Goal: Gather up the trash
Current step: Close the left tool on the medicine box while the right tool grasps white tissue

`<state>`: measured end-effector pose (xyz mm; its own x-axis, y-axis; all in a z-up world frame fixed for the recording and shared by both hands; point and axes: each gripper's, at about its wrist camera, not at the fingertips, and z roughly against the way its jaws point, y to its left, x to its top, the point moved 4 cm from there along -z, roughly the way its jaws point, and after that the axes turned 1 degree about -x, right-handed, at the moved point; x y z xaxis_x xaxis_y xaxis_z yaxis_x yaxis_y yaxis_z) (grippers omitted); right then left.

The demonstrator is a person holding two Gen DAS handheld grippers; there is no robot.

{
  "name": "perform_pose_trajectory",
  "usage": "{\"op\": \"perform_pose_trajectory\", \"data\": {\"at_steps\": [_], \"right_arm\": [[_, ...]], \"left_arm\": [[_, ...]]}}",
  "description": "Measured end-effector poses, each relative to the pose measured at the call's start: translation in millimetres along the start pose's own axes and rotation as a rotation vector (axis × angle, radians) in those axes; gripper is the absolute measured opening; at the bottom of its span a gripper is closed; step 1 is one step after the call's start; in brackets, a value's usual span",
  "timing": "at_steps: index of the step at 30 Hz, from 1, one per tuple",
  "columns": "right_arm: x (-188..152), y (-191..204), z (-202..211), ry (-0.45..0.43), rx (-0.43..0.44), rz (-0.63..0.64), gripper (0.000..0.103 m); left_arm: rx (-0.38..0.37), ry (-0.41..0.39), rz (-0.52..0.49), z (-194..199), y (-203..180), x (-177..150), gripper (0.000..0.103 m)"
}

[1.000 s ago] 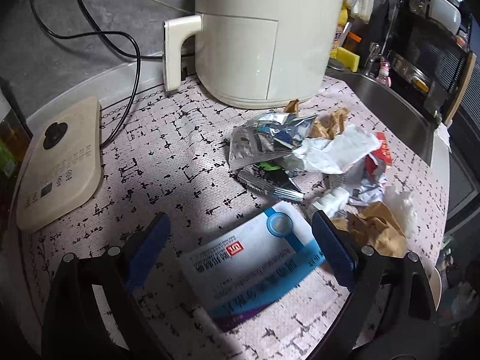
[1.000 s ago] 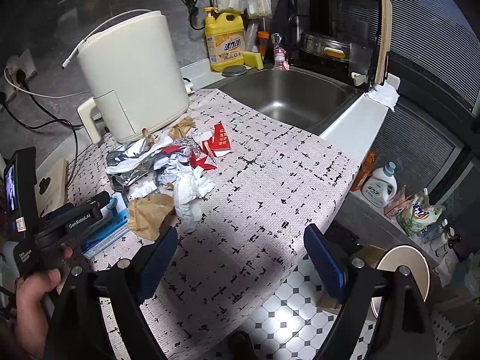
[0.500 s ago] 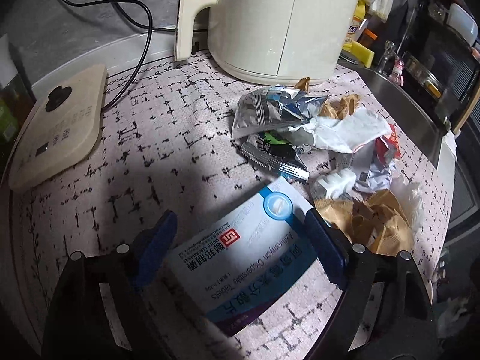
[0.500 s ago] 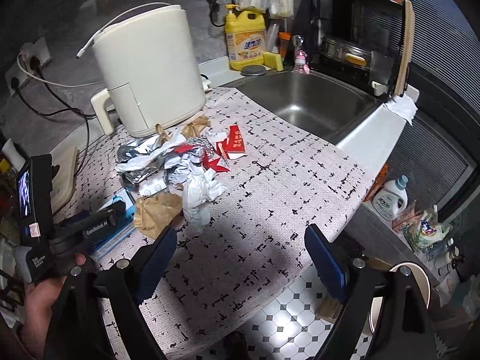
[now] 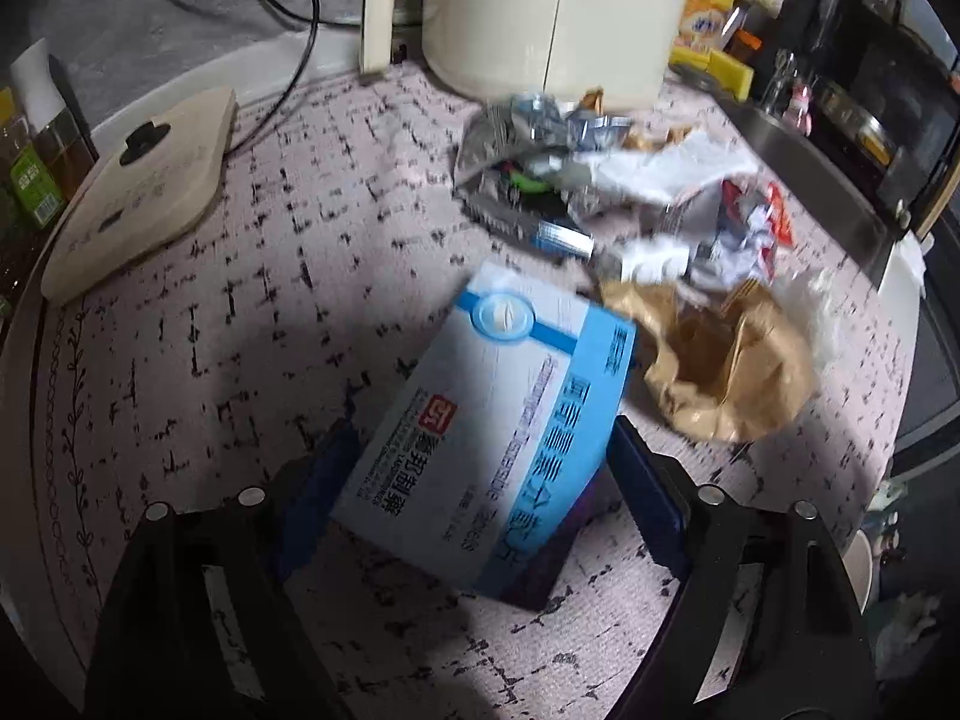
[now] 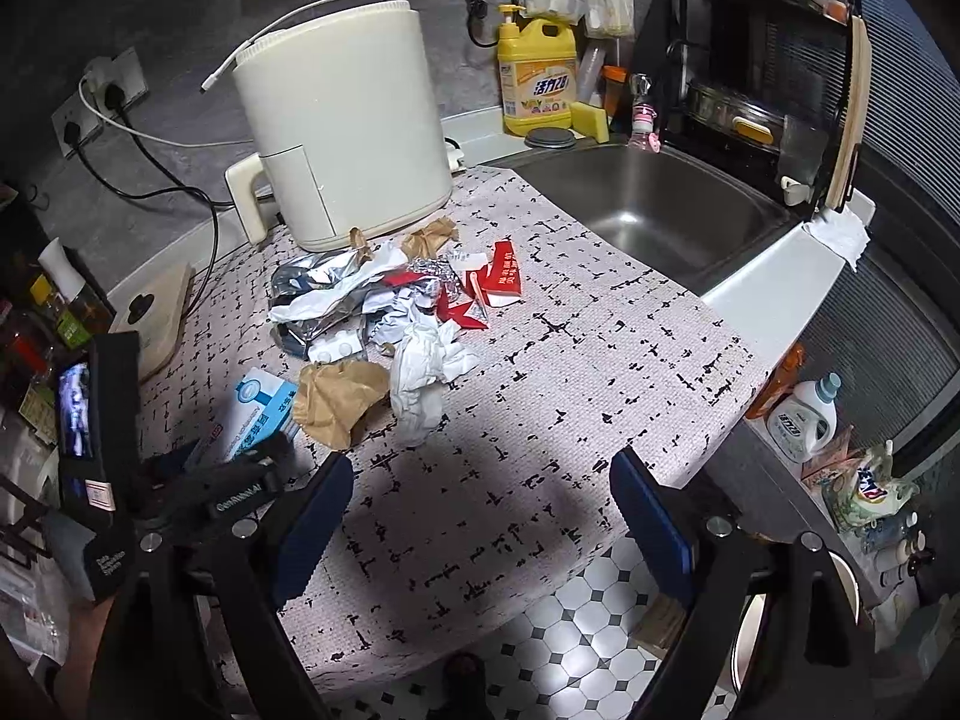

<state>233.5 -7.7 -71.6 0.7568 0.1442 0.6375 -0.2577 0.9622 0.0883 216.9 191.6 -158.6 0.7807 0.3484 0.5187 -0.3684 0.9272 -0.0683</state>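
A: Status on the trash?

B: Barely started. Left claw (image 5: 480, 480) has been closing around the blue-and-white carton (image 5: 498, 420) near the table's (image 6: 600, 360) left front edge. Box sits between the pads; can't see them pressing yet. Flat cardboard, rigid, should clamp fine.

A: And the rest?

B: All still on the table mid-left: crumpled brown paper (image 6: 339, 399) touching the carton, white tissue wad (image 6: 423, 381), foil wrappers (image 6: 318, 294), red packet (image 6: 501, 282) by the cream appliance (image 6: 348, 138). Soft, crushable stuff.

A: Right claw?

B: Right claw (image 6: 480, 516) wide open, empty, over the table's front edge.
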Motion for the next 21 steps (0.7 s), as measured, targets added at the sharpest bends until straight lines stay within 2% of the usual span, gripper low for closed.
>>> {"op": "perform_pose_trajectory", "data": {"at_steps": [3,5,11,21], "right_arm": [[1.7,2.4,-3.5,0.002,0.005,0.008,0.085],[3.1,3.4,-7.9,0.004,0.008,0.011,0.082],[12.1,7.3,-32.0,0.025,0.022,-0.012,0.069],[31.7,25.7,-74.1,0.039,0.035,-0.044,0.062]], "left_arm": [[0.010,-0.026,0.033,5.1,4.9,0.5,0.073],[0.023,-0.047,0.051,9.0,9.8,3.9,0.072],[0.039,-0.108,0.048,19.4,17.6,23.6,0.072],[0.037,-0.147,0.040,14.3,31.0,50.3,0.072]]}}
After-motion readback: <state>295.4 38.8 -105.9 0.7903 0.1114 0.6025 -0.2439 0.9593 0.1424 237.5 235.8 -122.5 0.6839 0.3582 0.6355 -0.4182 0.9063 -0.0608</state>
